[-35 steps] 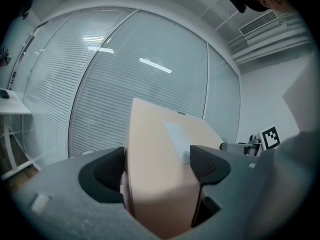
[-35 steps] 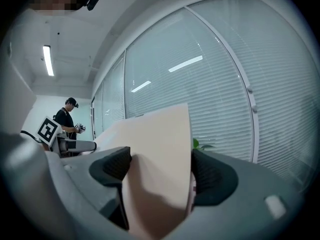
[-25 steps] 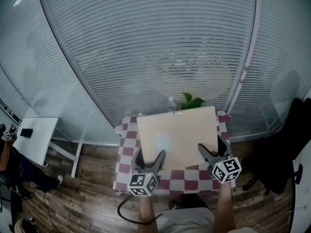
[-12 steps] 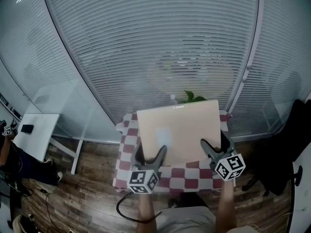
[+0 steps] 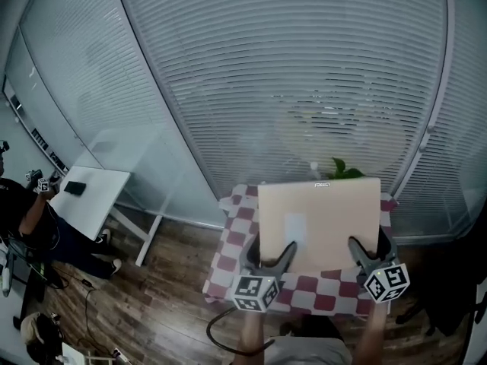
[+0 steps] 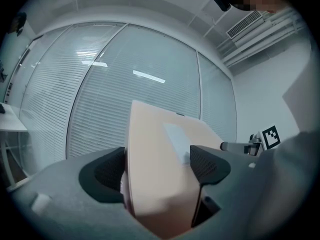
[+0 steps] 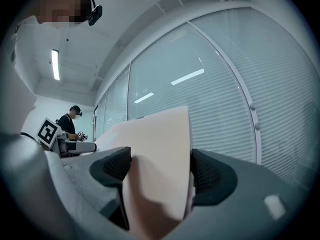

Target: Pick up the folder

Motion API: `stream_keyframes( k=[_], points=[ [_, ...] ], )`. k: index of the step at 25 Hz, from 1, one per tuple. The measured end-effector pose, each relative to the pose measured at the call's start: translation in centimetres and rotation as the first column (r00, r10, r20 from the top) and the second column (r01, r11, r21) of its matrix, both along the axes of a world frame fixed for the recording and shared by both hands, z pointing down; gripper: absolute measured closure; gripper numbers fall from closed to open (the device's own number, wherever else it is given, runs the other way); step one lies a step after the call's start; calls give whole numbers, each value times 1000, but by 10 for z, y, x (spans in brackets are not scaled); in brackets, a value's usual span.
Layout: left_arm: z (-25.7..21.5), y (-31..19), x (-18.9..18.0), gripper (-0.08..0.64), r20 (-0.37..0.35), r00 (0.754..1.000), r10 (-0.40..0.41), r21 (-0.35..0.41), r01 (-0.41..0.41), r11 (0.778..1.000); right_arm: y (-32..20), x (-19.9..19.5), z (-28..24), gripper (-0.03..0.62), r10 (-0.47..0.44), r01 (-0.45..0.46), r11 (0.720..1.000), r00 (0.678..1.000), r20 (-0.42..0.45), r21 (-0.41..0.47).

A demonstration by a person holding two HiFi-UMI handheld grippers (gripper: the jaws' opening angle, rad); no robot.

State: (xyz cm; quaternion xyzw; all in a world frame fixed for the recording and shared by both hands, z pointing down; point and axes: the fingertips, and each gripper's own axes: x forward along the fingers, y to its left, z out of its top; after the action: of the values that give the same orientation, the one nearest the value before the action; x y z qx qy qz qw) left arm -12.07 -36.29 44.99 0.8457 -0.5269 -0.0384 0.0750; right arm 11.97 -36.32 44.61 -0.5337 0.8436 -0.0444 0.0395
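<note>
Where the left gripper (image 5: 272, 249) and right gripper (image 5: 369, 243) clamp, the folder (image 5: 319, 215) sits.

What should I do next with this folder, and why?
Probably raise the left gripper and right gripper together, evenly: each is shut on the near edge of the folder, above the checkered table, with a plant just beyond its far edge.

one beige folder (image 5: 319, 215). two grippers: left gripper (image 5: 272, 249), right gripper (image 5: 369, 243), each carrying one marker cube (image 5: 255, 293). one checked surface (image 5: 232, 265). one plant (image 5: 342, 169). one white side table (image 5: 95, 196) with one small dark object (image 5: 74, 188) on it. one person (image 5: 23, 215) at far left.
</note>
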Motion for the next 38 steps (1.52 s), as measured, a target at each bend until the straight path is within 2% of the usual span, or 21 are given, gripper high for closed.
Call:
stream_keyframes(
  k=[4, 18, 38],
  points=[
    [-1, 3, -19, 161, 12, 1000, -29, -9, 29, 1000, -4, -19, 2, 213, -29, 29, 1000, 999, 15, -7],
    [0, 10, -12, 161, 3, 1000, -24, 3, 24, 1000, 4, -13, 1, 213, -17, 17, 1000, 1000, 1, -1],
    [10, 0, -14, 161, -23, 1000, 16, -33, -16, 999, 0, -14, 12, 213, 0, 1, 999, 1000, 15, -45]
  ],
)
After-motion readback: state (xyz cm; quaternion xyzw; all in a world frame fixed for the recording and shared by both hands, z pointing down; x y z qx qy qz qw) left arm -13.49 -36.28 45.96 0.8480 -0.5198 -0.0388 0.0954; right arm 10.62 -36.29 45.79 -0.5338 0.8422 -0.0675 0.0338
